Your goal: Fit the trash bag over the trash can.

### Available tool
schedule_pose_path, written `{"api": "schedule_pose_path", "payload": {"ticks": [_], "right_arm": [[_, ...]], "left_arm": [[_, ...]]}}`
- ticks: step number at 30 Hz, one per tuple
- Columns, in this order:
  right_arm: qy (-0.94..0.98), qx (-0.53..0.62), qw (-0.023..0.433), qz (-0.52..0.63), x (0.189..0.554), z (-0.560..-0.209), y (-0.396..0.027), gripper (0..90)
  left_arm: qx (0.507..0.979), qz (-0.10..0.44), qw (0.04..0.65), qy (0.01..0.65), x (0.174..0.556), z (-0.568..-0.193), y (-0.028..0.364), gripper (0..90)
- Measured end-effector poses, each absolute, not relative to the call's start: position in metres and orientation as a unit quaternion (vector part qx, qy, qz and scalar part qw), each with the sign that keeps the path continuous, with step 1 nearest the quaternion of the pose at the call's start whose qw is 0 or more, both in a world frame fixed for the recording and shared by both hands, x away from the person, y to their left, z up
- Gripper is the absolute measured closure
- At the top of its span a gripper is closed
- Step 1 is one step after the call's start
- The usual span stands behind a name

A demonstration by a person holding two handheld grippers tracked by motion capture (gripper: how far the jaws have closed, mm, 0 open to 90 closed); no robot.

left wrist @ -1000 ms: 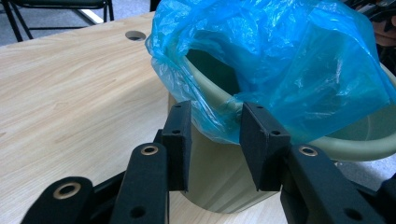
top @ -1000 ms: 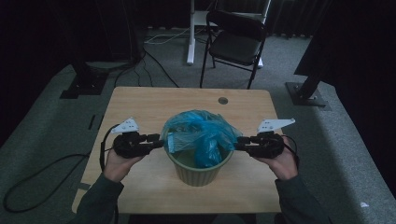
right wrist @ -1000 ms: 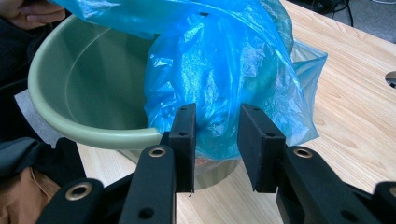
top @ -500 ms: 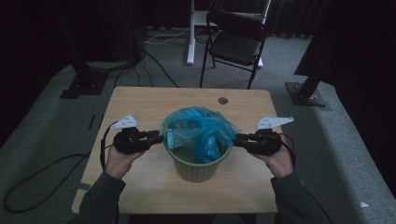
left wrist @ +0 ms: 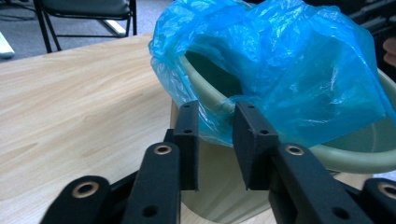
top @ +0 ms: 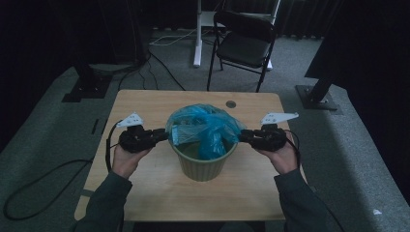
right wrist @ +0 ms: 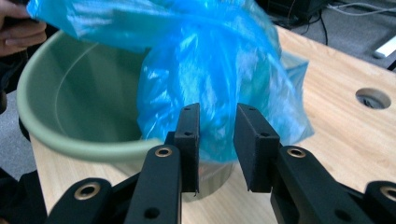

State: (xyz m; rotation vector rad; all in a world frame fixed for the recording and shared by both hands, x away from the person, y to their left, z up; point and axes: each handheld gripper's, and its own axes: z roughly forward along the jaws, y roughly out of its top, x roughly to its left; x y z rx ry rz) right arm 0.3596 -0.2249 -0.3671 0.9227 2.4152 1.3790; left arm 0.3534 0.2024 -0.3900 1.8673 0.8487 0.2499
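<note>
A pale green ribbed bin (top: pixel 200 166) stands at the middle of the wooden table (top: pixel 145 193). A crumpled blue plastic bag (top: pixel 203 128) sits in its mouth and spills over the rim. My left gripper (top: pixel 163 136) is at the bin's left rim and my right gripper (top: pixel 244 136) at its right rim. In the left gripper view the jaws (left wrist: pixel 215 116) stand a little apart, with the bag's edge (left wrist: pixel 280 70) and the bin rim (left wrist: pixel 345 156) just beyond them. In the right gripper view the jaws (right wrist: pixel 217 116) are likewise parted, with a hanging fold of bag (right wrist: pixel 210 70) between their tips.
A round cable hole (top: pixel 231 104) lies in the table's far part. A black folding chair (top: pixel 244 46) and a white desk leg (top: pixel 197 34) stand beyond the table. Cables trail over the grey floor at the left (top: pixel 43 179).
Both hands have shifted slightly away from the person and in toward the bin's rim. The bag sits a little wider over the opening.
</note>
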Motion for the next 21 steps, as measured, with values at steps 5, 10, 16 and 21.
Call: {"api": "schedule_pose_path", "payload": {"ticks": [5,10,16,21], "right_arm": [[0.816,0.315,0.133,0.466,0.365,-0.358,-0.223,67.0],[0.809,0.327,0.144,0.466,0.379,-0.356,-0.222,63.9],[0.803,0.328,0.14,0.477,0.394,-0.357,-0.218,61.2],[0.802,0.328,0.13,0.481,0.402,-0.359,-0.214,59.1]], "left_arm": [[0.774,0.111,0.514,0.352,0.352,-0.388,0.203,79.5],[0.773,0.118,0.515,0.351,0.35,-0.387,0.204,83.4],[0.769,0.123,0.52,0.35,0.348,-0.383,0.206,85.0],[0.764,0.124,0.526,0.353,0.348,-0.38,0.207,73.6]]}}
